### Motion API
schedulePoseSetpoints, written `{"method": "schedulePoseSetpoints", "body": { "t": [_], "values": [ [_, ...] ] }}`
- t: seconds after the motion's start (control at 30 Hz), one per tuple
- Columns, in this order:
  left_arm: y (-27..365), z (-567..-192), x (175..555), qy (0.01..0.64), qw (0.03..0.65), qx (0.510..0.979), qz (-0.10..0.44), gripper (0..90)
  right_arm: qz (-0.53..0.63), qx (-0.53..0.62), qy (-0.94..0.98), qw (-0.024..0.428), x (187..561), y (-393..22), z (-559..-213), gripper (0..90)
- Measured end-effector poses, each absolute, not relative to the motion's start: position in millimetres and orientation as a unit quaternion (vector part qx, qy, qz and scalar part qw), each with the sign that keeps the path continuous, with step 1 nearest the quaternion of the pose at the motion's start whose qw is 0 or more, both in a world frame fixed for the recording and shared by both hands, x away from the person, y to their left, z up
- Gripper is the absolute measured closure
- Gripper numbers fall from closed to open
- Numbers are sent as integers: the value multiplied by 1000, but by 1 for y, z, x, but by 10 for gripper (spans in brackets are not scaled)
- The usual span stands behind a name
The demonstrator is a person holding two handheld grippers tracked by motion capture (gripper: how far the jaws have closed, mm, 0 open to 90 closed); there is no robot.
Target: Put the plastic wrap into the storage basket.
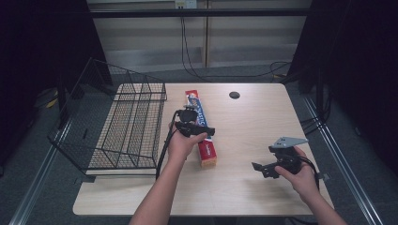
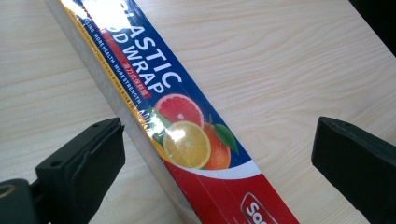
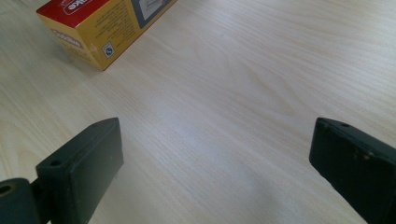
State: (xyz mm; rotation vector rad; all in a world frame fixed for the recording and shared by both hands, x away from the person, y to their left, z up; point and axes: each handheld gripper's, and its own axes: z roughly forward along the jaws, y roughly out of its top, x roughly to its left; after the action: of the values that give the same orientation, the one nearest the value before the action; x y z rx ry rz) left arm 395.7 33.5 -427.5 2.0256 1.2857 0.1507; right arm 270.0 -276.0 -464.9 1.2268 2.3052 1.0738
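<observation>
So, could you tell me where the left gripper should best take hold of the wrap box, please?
Probably mid-length, from above, jaws across its narrow width. The wrap box lies flat on the table, long and slim, so only the short span fits between the jaws. The left gripper is open and already straddles it there; near the middle it should lift level.

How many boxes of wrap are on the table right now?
1: the plastic wrap box lies flat on the table, right of the wire basket, under the open left gripper.
</observation>
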Motion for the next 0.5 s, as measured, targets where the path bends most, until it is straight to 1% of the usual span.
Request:
{"method": "schedulePoseSetpoints", "body": {
  "t": [0.13, 0.17, 0.5],
  "values": [
    [30, -427, 400, 511, 364, 777, 58, 30, 376, 427, 807, 157, 270, -276, -464, 26],
    [31, -426, 401, 505, 359, 783, 59, 32, 376, 429, 806, 157, 270, -276, -464, 26],
    [26, -428, 412, 518, 348, 778, 69, 36, 380, 425, 806, 158, 269, -274, -463, 27]
  ]
}}
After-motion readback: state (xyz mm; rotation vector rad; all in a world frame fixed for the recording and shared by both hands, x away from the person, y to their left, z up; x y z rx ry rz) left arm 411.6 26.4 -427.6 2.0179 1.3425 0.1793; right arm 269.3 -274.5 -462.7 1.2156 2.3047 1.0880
